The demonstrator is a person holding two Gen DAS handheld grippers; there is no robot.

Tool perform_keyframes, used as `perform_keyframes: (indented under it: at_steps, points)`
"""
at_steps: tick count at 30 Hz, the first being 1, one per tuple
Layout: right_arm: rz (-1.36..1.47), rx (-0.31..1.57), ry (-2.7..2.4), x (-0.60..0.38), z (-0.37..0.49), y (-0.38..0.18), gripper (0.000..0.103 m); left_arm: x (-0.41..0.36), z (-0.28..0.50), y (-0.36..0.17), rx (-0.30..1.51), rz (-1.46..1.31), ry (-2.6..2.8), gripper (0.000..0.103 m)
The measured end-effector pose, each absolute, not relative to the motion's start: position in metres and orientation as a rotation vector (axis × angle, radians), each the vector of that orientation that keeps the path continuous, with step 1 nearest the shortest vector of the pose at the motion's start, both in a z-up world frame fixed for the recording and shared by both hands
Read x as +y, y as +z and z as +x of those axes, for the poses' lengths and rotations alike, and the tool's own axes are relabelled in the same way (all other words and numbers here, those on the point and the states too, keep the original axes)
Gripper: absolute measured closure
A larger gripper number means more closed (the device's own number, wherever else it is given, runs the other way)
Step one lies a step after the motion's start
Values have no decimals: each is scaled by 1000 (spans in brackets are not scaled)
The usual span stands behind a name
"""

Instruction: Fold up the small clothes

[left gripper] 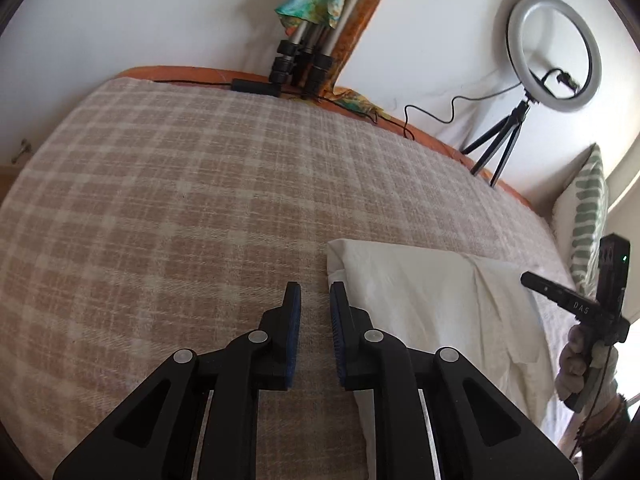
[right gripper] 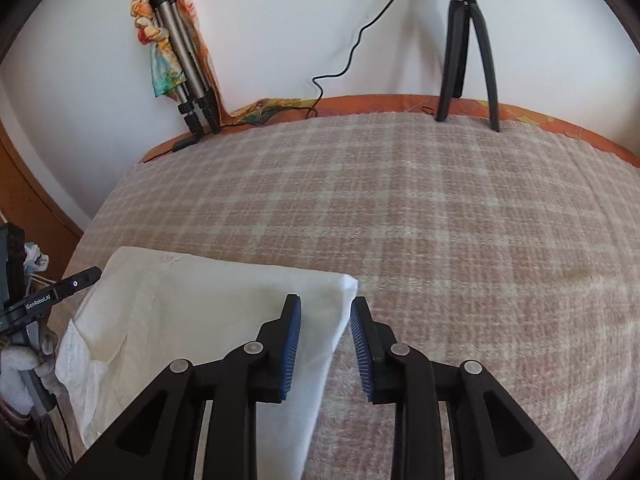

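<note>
Left wrist view: the left gripper (left gripper: 315, 292) hovers over the checked blanket (left gripper: 180, 184) with its fingers slightly apart and nothing between them, just beside the left edge of a folded white cloth (left gripper: 420, 296) lying flat on the bed. In the right wrist view, the right gripper (right gripper: 325, 306) has its fingers spread, empty, above the cloth's right corner. A ring light (left gripper: 554, 52) stands by the wall.

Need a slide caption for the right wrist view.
Right gripper open above the corner of a folded white cloth on a plaid blanket, tripods at the wall.
</note>
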State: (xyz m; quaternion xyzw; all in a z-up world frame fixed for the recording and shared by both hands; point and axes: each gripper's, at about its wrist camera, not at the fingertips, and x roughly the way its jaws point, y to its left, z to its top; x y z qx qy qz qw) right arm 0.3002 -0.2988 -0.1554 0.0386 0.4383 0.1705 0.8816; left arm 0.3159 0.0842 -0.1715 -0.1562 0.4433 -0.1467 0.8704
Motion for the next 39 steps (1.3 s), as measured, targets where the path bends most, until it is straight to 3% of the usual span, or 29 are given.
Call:
perform_keyframes:
  at_steps: [2, 4, 6, 7, 15, 20, 23, 29, 31, 34, 39]
  points:
    - [149, 910, 384, -312, 289, -148, 60, 94, 311, -167, 930, -386, -332, 85]
    - [215, 908, 421, -322, 274, -143, 48, 101, 305, -165, 939, -460, -369, 59]
    - [277, 920, 453, -335, 261, -143, 39, 105, 297, -165, 936, -540, -392, 50]
    - [314, 930, 468, -341, 254, -145, 35, 106, 294, -166, 938, -580, -413, 50]
    - [507, 1020, 560, -354, 223, -182, 35, 88, 290, -193, 1027, -699, -491, 50]
    - [544, 998, 600, -353, 211, -196, 40, 89, 282, -200, 991, -717, -508, 52]
    - [583, 1013, 641, -346, 212, -205, 57, 85, 283, -200, 994, -717, -512, 53]
    - [608, 1019, 666, -323, 222, -208, 70, 66, 286, -198, 1004, -639, -515, 70]
    - [566, 1014, 652, -316, 220, -201, 83, 66, 285, -196, 997, -627, -513, 80]
    - [488, 997, 637, -308, 216, -186, 93, 61, 280, -185, 972, -567, -515, 86]
    - [354, 946, 622, -294, 204, -154, 95, 50, 272, -162, 929, -493, -524, 89]
